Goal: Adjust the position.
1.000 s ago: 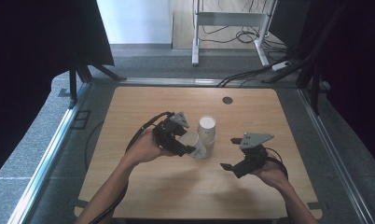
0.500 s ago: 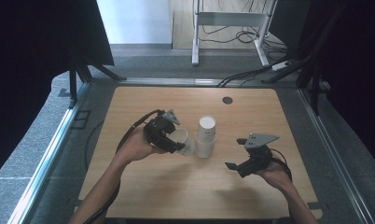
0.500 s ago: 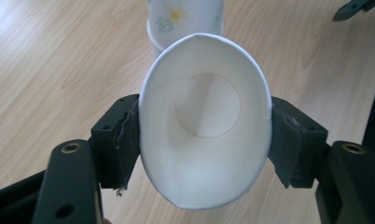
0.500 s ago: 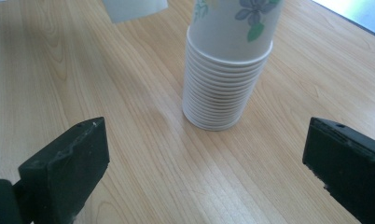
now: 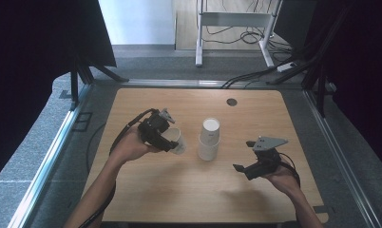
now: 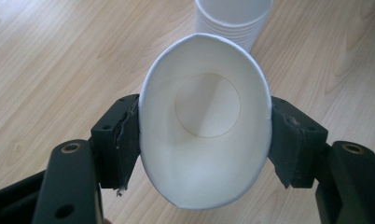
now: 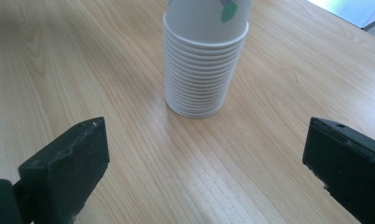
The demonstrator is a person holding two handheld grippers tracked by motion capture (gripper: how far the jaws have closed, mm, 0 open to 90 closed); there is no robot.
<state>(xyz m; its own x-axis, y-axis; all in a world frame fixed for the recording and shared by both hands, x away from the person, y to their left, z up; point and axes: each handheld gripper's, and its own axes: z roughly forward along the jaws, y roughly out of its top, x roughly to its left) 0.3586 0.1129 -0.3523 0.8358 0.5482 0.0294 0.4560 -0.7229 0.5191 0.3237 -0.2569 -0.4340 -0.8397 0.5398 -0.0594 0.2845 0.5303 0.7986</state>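
Observation:
A single white paper cup lies on its side in my left gripper, left of centre on the wooden table. In the left gripper view the jaws are shut on the cup, pressing its rim into an oval with the mouth toward the camera. A stack of white paper cups stands mouth down at mid-table, a short gap to the right of the held cup. My right gripper hovers right of the stack, jaws wide open and empty; the stack stands ahead of it.
A small dark round hole sits near the table's far edge. Metal rails run along both sides of the table, and cables lie on the grey floor beyond. A cable trails from the left gripper over the table's left edge.
My left gripper has carried the single cup to the left, away from the stack. The right gripper has stayed about where it was.

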